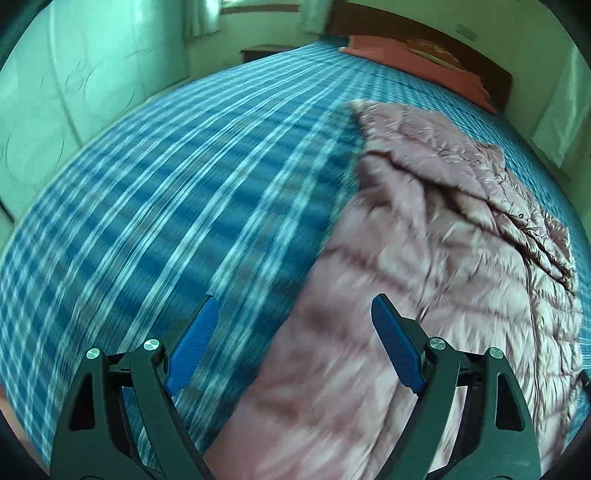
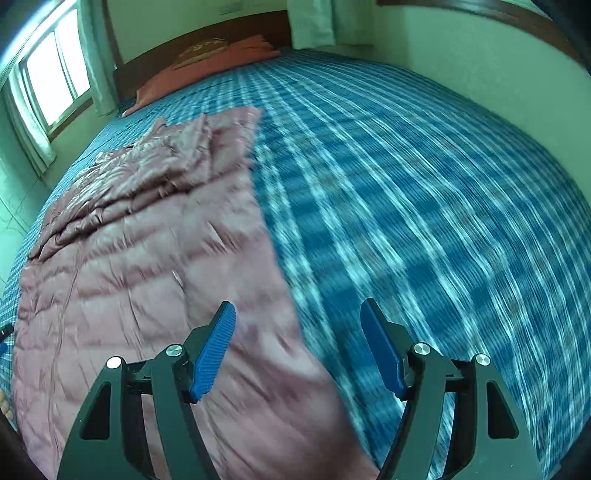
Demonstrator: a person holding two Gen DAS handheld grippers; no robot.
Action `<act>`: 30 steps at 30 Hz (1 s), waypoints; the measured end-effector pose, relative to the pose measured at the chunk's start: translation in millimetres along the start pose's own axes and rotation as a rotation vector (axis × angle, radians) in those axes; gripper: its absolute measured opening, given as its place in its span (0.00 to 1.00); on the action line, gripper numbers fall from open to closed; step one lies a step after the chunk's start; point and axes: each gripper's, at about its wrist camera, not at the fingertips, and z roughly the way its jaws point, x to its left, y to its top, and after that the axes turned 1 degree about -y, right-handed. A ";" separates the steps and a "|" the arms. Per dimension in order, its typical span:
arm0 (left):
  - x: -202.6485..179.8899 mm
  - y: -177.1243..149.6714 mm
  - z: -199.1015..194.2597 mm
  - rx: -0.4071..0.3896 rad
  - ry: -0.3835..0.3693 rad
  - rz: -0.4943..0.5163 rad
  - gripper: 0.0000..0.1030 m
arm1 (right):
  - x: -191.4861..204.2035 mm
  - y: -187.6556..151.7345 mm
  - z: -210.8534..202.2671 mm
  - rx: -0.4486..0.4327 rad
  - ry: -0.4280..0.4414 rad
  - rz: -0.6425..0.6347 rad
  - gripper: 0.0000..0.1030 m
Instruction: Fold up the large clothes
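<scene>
A large pink quilted down jacket (image 1: 424, 236) lies spread on the blue plaid bed (image 1: 177, 192), with a sleeve or flap folded over its far part. In the right wrist view the jacket (image 2: 140, 251) fills the left half of the bed (image 2: 424, 192). My left gripper (image 1: 295, 314) is open and empty above the jacket's left edge. My right gripper (image 2: 298, 321) is open and empty above the jacket's right edge. Both views are motion blurred near the fingers.
An orange-red pillow (image 1: 413, 62) lies at the dark wooden headboard (image 1: 424, 33). A small nightstand (image 1: 266, 51) stands beside the bed. A window with curtains (image 2: 55, 81) is on the left wall. Walls close in around the bed.
</scene>
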 end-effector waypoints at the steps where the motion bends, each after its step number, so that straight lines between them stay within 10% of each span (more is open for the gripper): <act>1: 8.1 -7.1 -3.7 0.007 -0.005 -0.020 0.82 | -7.0 -5.6 -2.9 0.006 0.008 0.018 0.67; 20: 85.6 -118.0 -60.8 0.060 -0.443 -0.452 0.82 | -65.5 -102.8 -54.0 0.077 0.421 0.330 0.67; 30: 67.9 -132.1 -58.9 0.074 -0.566 -0.478 0.80 | -23.7 -103.3 -50.1 0.064 0.536 0.316 0.68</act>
